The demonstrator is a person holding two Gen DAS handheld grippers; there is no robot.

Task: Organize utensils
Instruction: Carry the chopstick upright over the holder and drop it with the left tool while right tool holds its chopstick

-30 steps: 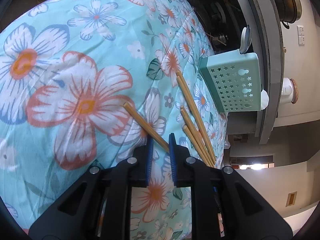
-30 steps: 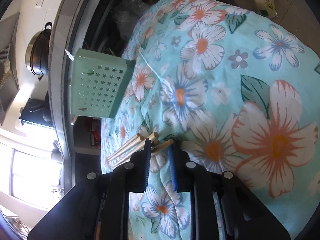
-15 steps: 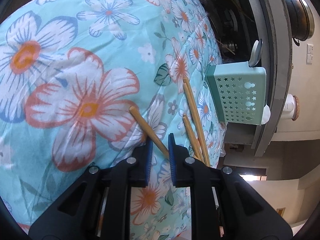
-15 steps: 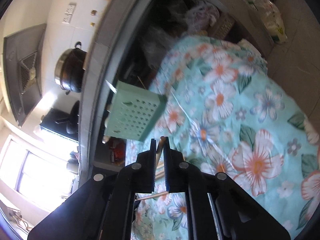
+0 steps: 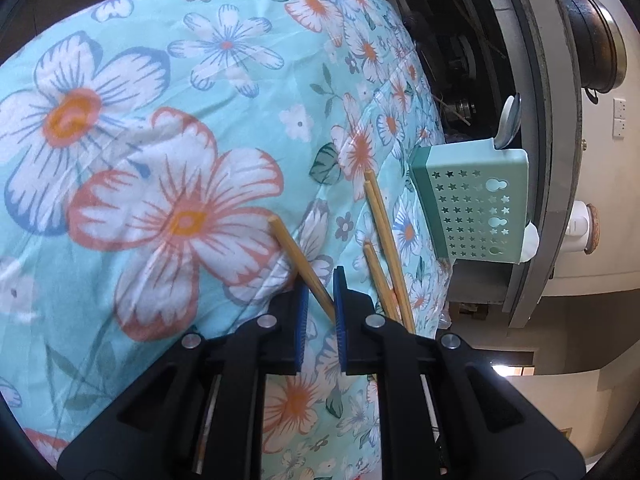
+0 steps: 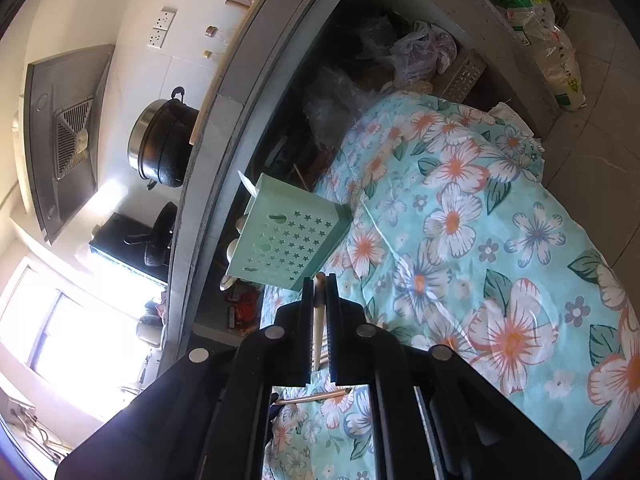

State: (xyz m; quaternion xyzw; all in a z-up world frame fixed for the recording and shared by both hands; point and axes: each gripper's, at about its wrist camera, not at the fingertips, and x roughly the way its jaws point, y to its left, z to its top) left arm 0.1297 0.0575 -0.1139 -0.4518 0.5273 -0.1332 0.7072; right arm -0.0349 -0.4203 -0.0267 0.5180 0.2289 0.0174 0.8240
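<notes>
Right gripper [image 6: 319,280] clamps one chopstick [image 6: 318,320], lifted clear beside the caddy [image 6: 288,236]. Left gripper [image 5: 320,276], narrow and closing, straddles a chopstick [image 5: 298,262] on the cloth [image 5: 160,160] near three more [image 5: 384,240].

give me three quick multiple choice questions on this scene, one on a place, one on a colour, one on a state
1. The star-punched caddy stands: A) on the stove B) at the far edge of the flowered cloth, by the counter C) on the floor
2. The caddy is: A) red B) black C) mint green
3. The right tool is: A) shut on a chopstick B) wide open C) holding a spoon
1 B, it sits where cloth meets counter; 2 C, its walls are pale green; 3 A, a chopstick is pinched between its pads.
</notes>
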